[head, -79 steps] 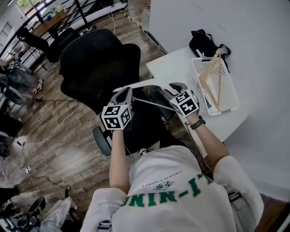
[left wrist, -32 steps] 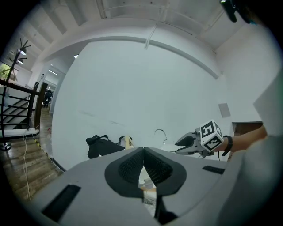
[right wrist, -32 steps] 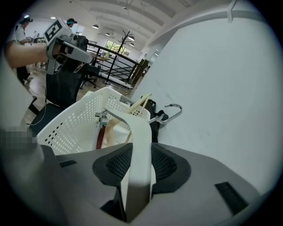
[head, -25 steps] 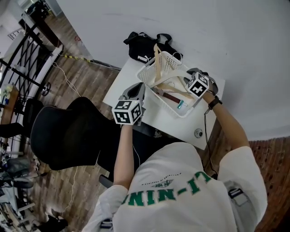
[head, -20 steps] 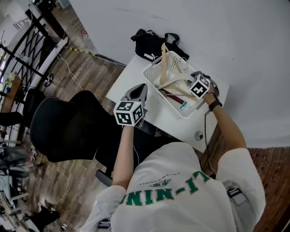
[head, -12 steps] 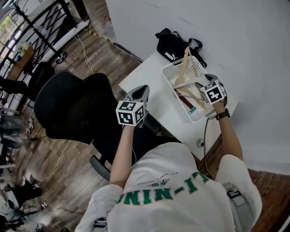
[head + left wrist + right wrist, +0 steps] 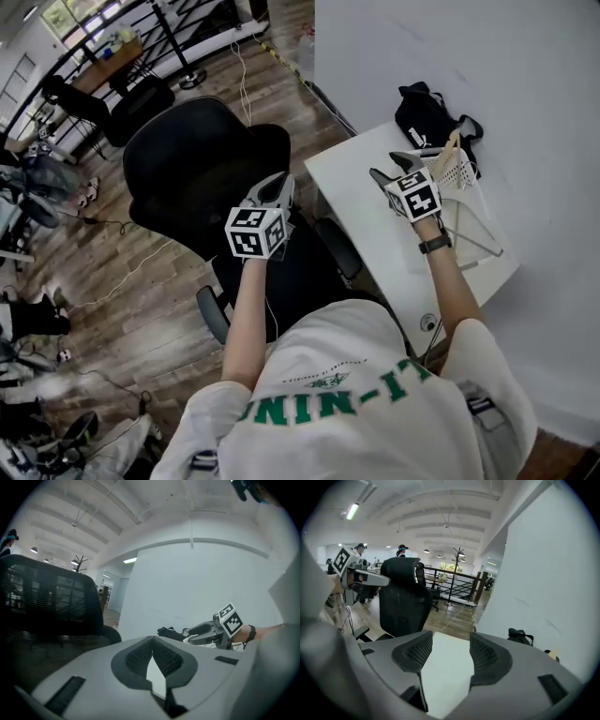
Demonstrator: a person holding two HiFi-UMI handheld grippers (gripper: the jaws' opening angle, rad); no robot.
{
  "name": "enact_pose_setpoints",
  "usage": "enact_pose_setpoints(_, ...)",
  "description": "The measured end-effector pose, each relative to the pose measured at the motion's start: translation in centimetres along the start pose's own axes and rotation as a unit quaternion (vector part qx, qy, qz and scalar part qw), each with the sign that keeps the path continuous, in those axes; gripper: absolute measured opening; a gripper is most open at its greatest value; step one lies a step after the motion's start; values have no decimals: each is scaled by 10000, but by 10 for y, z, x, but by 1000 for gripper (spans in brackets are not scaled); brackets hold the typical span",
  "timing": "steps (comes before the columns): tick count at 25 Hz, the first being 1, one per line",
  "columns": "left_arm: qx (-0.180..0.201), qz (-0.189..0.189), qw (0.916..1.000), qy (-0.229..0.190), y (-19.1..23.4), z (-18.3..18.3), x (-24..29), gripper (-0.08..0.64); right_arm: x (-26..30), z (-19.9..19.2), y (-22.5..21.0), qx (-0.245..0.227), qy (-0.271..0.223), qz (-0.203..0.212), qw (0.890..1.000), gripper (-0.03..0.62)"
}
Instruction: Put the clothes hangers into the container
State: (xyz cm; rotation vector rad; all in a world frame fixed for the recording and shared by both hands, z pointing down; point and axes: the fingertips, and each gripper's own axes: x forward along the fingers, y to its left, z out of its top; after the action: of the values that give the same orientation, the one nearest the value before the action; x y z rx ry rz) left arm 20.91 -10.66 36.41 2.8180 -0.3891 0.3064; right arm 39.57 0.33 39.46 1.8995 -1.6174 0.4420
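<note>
The white mesh basket [image 7: 457,172] stands on the white table [image 7: 361,202] by the wall. A wooden hanger [image 7: 451,147] sticks up out of it and a pale hanger [image 7: 472,231] lies across it. My right gripper [image 7: 392,166] [image 7: 451,637] hovers over the table just left of the basket. Its jaws, which have just been closing a little, stand open with only bare tabletop between them. My left gripper [image 7: 278,180] [image 7: 152,640] is over the black chair [image 7: 197,155], left of the table, its pads shut together on nothing.
A black bag [image 7: 427,111] lies at the table's far corner against the white wall. The office chair fills the space left of the table, above a wooden floor. Black railings [image 7: 457,585] and more chairs stand further back in the room.
My right gripper has drawn out of the basket to the left, leaving the hangers inside, and stands open. The left gripper swung away from the table edge toward the chair.
</note>
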Motion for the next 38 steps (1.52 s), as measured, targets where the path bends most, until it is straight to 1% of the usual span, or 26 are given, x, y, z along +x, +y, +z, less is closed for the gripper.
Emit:
enact_pose_setpoints(5, -105, 783, 9967, -210, 54, 7, -57, 14, 31, 63, 72, -5, -561, 632, 9964, 253)
enact_pose_setpoints(8, -101, 1207, 9922, -302, 77, 10, -86, 14, 44, 95, 116, -29, -849, 1042, 9909, 245)
enact_pose_setpoints(10, -33, 1465, 9885, -366, 88, 15, -104, 14, 49, 114, 143, -5, -1084, 1255, 9862, 218)
enact_pose_setpoints(15, 255, 2122, 9749, -628, 109, 35, -145, 14, 47, 161, 197, 148, -1682, 1547, 9734, 162)
enact_pose_setpoints(18, 390, 2387, 9667, -836, 114, 46, -161, 14, 43, 185, 218, 209, -1997, 1617, 9662, 142)
enact_pose_setpoints(21, 464, 2594, 9591, -1030, 117, 59, -177, 14, 32, 211, 232, 382, -2365, 1559, 9583, 104)
enact_pose_setpoints(22, 482, 2653, 9570, -1073, 118, 63, -182, 14, 28, 218, 235, 435, -2482, 1505, 9560, 75)
enact_pose_setpoints(23, 501, 2709, 9549, -1107, 119, 65, -186, 14, 24, 224, 237, 485, -2594, 1463, 9534, 27)
enact_pose_setpoints(24, 518, 2763, 9530, -1134, 120, 67, -189, 14, 21, 228, 238, 537, -2698, 1462, 9502, 15)
enact_pose_setpoints(26, 545, 2852, 9497, -1172, 121, 69, -193, 14, 16, 231, 241, 618, -2834, 1520, 9449, 14)
enact_pose_setpoints(30, 551, 2911, 9474, -1210, 123, 71, -198, 14, 14, 234, 244, 569, -2879, 1471, 9446, 12)
enact_pose_setpoints(38, 523, 2821, 9505, -1193, 119, 65, -191, 14, 10, 225, 240, 691, -2877, 1520, 9431, 12)
